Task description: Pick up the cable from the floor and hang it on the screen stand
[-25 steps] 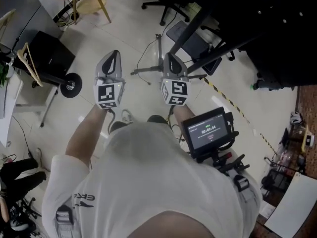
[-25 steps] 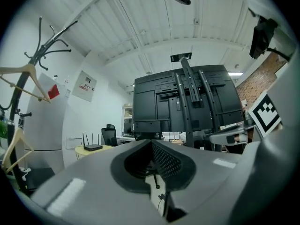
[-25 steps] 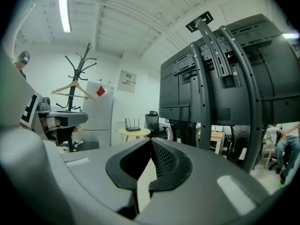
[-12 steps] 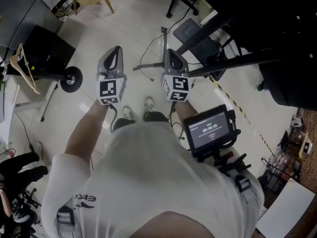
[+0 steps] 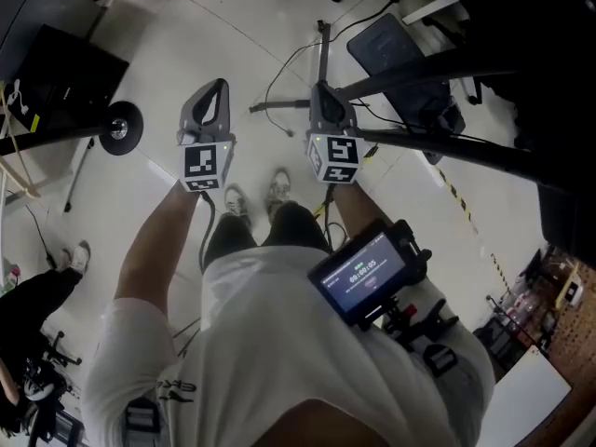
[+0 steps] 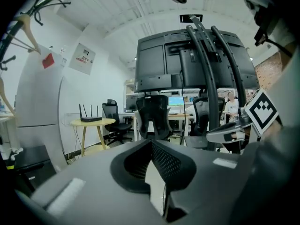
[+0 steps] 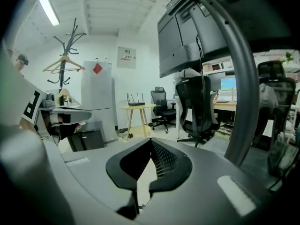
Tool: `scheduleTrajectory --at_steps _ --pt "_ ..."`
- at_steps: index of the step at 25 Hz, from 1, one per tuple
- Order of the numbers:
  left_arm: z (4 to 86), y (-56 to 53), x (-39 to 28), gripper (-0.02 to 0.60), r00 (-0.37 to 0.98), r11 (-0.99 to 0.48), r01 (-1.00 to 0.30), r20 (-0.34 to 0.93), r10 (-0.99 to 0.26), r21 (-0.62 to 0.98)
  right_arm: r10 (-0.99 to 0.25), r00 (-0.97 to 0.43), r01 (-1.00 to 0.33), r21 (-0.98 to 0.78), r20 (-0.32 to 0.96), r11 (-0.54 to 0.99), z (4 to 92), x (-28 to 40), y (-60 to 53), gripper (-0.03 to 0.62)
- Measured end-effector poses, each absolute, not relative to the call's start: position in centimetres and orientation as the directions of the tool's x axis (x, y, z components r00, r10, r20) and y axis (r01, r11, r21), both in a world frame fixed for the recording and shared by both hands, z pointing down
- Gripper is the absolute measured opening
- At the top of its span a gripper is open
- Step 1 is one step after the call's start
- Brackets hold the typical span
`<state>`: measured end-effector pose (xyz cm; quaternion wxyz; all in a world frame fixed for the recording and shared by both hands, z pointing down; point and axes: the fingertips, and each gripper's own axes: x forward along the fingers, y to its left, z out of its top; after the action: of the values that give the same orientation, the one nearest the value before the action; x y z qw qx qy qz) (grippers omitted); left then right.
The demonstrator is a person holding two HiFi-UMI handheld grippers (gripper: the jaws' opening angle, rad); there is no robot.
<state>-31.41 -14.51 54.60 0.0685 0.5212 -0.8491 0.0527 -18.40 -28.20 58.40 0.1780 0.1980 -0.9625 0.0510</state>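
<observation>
I read left gripper (image 5: 217, 87) and right gripper (image 5: 323, 91) side by side, jaws closed and empty, cable (image 5: 278, 67) on the floor (image 5: 233, 26) ahead.

I read a pale tiled floor (image 5: 233, 35), with yellow-black tape (image 5: 461, 210) at the right and a black cabinet (image 5: 60, 68) at the upper left. The walls (image 6: 110, 74) are white. One ceiling strip light (image 7: 48, 7) is lit. A coat rack (image 7: 70, 36) stands beside a tall white cabinet (image 7: 97, 102). A round yellow table (image 6: 92, 122) stands just beside a black office chair (image 6: 112, 116).
</observation>
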Motion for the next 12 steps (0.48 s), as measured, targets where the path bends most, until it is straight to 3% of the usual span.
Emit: scheduleTrajectory --at_steps 12 --pt "82.2 -18.7 -34.2 0.004 -0.382 0.386 -0.922 0.262 -0.886 -0.038 -0.296 -0.849 -0.376 -0.109 0.437 0.920 86.4 -21.2 -29.8 0.028"
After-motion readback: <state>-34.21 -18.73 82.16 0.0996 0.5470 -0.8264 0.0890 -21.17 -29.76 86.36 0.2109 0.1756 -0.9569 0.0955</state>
